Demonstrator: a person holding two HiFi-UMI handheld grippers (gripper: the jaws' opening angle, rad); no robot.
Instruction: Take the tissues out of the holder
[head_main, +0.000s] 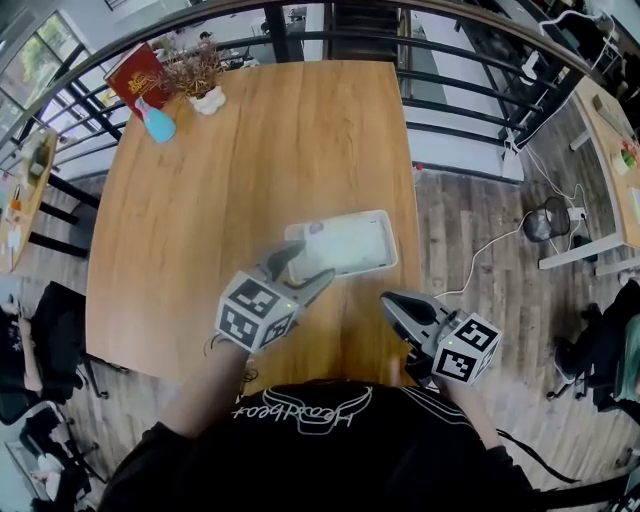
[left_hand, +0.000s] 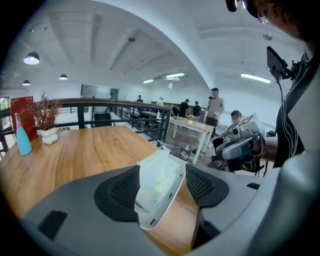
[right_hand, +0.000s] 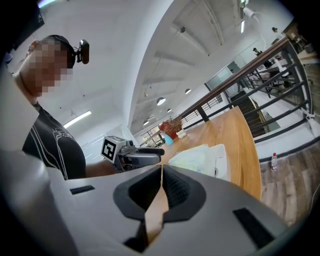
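Note:
A white tissue holder (head_main: 384, 222) lies flat on the wooden table (head_main: 250, 150), with pale tissues (head_main: 345, 246) inside it. My left gripper (head_main: 303, 267) is at the holder's near left end, open. In the left gripper view the holder's rim (left_hand: 156, 214) and the tissues (left_hand: 161, 176) sit between the spread pads of the left gripper (left_hand: 161, 186), which do not press on them. My right gripper (head_main: 392, 302) hangs near the table's front edge, right of the holder, shut with nothing in it. From the right gripper view the holder (right_hand: 223, 161) lies ahead of the right gripper (right_hand: 161, 189).
A red book (head_main: 136, 72), a blue bottle (head_main: 157, 122) and dried flowers in a white pot (head_main: 200, 82) stand at the table's far left corner. A black railing (head_main: 450, 60) runs behind the table. Several people stand at a far desk (left_hand: 200, 112).

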